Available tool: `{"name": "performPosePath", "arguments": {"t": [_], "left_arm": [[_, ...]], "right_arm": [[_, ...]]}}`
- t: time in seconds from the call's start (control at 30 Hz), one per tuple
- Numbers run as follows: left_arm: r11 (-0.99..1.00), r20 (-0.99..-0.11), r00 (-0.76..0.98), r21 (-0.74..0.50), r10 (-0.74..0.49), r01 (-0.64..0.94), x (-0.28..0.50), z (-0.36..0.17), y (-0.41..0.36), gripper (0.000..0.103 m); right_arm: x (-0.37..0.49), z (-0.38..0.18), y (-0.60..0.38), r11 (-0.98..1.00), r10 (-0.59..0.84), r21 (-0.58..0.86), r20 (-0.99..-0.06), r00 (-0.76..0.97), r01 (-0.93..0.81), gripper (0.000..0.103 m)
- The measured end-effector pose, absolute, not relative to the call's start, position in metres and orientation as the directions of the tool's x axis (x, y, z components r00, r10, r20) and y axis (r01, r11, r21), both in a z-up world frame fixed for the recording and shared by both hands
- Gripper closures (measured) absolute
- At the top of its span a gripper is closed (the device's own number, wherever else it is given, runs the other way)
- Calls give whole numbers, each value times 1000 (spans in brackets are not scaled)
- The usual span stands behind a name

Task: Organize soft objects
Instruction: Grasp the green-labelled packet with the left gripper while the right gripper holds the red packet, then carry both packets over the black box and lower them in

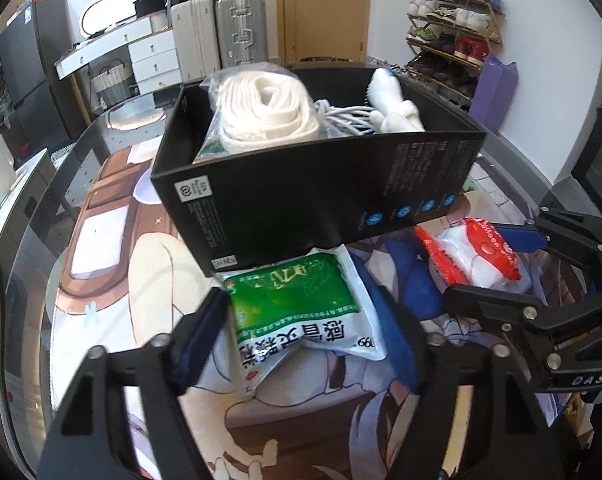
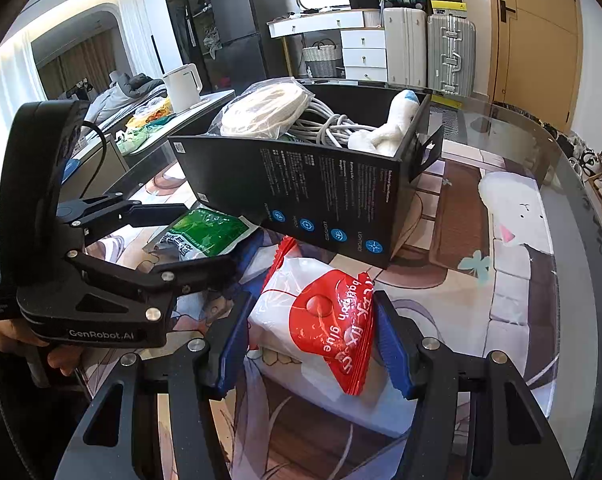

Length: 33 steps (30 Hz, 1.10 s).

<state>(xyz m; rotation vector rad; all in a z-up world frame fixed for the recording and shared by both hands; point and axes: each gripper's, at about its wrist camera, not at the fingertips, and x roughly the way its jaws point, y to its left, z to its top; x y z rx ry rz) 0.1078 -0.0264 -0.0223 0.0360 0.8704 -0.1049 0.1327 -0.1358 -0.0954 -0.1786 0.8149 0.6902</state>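
A black box (image 1: 301, 196) stands on the table and holds a bagged white rope coil (image 1: 261, 112), grey cables and a white plush toy (image 1: 393, 104). The box also shows in the right wrist view (image 2: 301, 196). A green-and-white pouch (image 1: 301, 308) lies in front of the box, between the open fingers of my left gripper (image 1: 305, 332). A red-and-white packet (image 2: 321, 320) lies to its right, between the fingers of my right gripper (image 2: 309, 340), which stand close at its sides. The packet also shows in the left wrist view (image 1: 473, 256).
The table has a cartoon-print mat (image 2: 501, 240) under glass, with a curved edge at the right. Suitcases (image 1: 221, 32), a white drawer unit and a shoe rack (image 1: 453, 40) stand behind. A white kettle (image 2: 181, 84) stands at the left.
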Motion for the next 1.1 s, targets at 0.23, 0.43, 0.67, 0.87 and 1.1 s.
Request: {"name": "performPosePath", "arguments": {"t": [0.23,0.43,0.67,0.87,1.1], "left_arm": [[993,-750,654,-29,-98,116,102,-17,-23,54],[992,-734,670,-36,-110,124,92,-15,-21,54],[991,-718,685,-60,-125,118,89,-10,-17,54],[990,-662,737,-67,-139,127,81,8,-11,54],[989,-603,784,-75,-144,124,79,32,-1,54]], "right_arm": [[133,-95,-137,769,501,114,-719,482,-629,44],[133,-95,-137,768,500,111,-720,482,-631,44],[133,-95,-136,766,500,109,-720,481,-634,44],[131,-92,-135,763,505,108,-714,484,-637,44],[119,-71,-133,754,526,83,-671,523,-652,44]]}}
